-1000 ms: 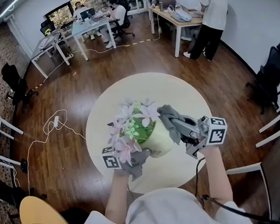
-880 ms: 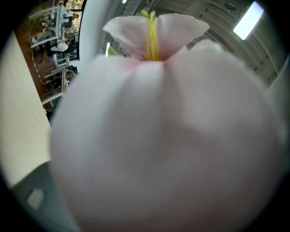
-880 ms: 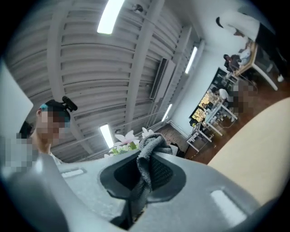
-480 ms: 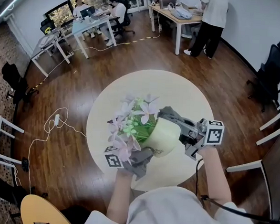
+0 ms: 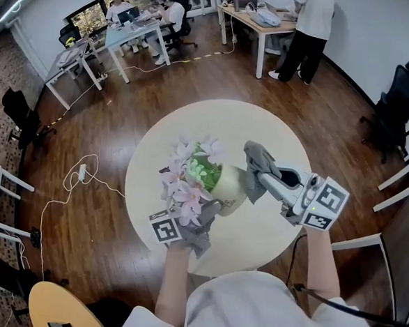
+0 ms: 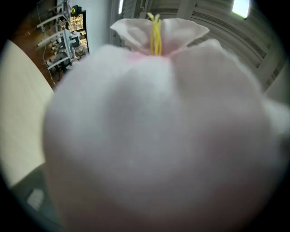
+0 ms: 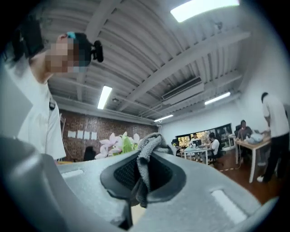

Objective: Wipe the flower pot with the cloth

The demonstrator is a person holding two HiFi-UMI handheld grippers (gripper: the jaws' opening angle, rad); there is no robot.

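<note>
**A:** How will the flower pot [image 5: 229,189] handle?

**B:** Stiff and smooth, so likely slippery, and probably light (the flowers [image 5: 185,186] look artificial). Hold it by the wall or base, never the petals. It sits tilted near the middle of the bench [image 5: 263,128], blooms toward 9 o'clock.

**A:** And the tools?

**B:** The right tool [image 5: 261,173] is clenched on the limp grey cloth [image 5: 255,156] at the pot's 2 o'clock. The left tool [image 5: 204,219] reaches in from 7 o'clock. A petal [image 6: 154,136] fills its own view, so I cannot tell its grip.

**A:** Changes since a second ago?

**B:** The right tool has rolled, its cube has slid toward 4 o'clock, and the pot has shifted toward 12.
</note>
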